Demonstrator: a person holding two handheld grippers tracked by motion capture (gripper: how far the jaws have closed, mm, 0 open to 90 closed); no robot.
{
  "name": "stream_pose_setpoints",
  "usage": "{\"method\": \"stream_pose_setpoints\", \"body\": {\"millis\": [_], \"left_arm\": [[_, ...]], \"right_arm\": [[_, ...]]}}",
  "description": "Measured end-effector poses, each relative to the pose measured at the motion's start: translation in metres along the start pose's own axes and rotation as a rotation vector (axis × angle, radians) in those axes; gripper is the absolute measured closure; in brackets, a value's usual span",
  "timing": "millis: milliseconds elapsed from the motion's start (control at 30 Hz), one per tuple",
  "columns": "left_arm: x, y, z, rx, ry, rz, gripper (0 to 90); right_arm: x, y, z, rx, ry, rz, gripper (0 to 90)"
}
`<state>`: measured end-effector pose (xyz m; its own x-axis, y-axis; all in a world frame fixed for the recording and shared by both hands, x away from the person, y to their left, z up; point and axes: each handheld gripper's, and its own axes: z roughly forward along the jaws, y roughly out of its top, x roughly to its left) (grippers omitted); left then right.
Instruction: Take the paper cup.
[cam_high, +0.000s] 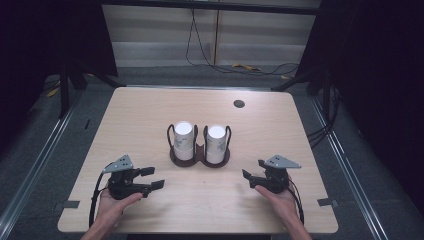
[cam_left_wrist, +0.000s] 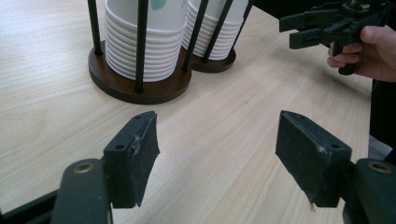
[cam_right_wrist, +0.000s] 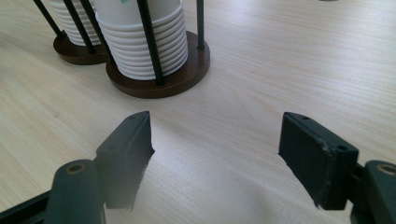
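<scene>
Item: cup holder (cam_high: 200, 159), dark wood, twin round bases joined, black upright rods around each well. It stood near the middle of the counter (cam_high: 150, 110), upright.

Contents: two stacks of white paper cups, nested. Left stack (cam_high: 183, 140) and right stack (cam_high: 216, 143) each sat inside its own well, ringed by the rods. Both looked full and even in height; no cup lay loose on the counter.

Left gripper (cam_high: 155, 178): held low over the near left part of the counter, well apart from the holder. Jaws spread, nothing between them; in the left gripper view bare wood showed between the two pads (cam_left_wrist: 135, 149).

Right gripper (cam_high: 250, 178): held low over the near right part of the counter, likewise well apart from the holder. Jaws spread, nothing held; its own view showed the right stack (cam_right_wrist: 144, 42) ahead and to the left.

Progress, as judged: work on the cups appeared not yet begun. No cup had been lifted or touched. Approach, grasp and removal of a cup all remained to be done.
</scene>
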<state>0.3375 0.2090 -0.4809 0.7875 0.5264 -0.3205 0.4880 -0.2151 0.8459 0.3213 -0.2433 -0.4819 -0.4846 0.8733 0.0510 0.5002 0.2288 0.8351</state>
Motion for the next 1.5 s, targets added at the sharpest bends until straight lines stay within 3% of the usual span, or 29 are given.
{"method": "stream_pose_setpoints", "body": {"millis": [267, 667, 767, 1067, 1300, 1500], "left_arm": [[0.001, 0.001, -0.001, 0.001, 0.006, -0.002, 34.2], [0.000, 0.002, 0.001, 0.004, 0.001, -0.002, 31.4], [-0.002, 0.002, -0.001, 0.009, -0.001, 0.011, 31.2], [-0.005, 0.002, -0.001, 0.008, -0.026, 0.023, 31.2], [-0.005, 0.002, 0.000, 0.015, -0.020, 0.030, 31.2], [-0.007, 0.002, 0.002, 0.021, -0.030, 0.031, 30.5]], "right_arm": [[0.000, 0.000, 0.000, 0.010, 0.013, 0.007, 27.2], [0.007, 0.007, 0.001, -0.007, 0.077, 0.030, 34.6], [0.011, 0.012, 0.000, -0.007, 0.089, 0.008, 34.4], [0.029, 0.029, 0.000, -0.013, 0.220, -0.037, 35.8], [0.040, 0.040, 0.000, -0.023, 0.285, -0.062, 36.0], [0.042, 0.046, 0.002, -0.041, 0.312, -0.075, 38.5]]}}
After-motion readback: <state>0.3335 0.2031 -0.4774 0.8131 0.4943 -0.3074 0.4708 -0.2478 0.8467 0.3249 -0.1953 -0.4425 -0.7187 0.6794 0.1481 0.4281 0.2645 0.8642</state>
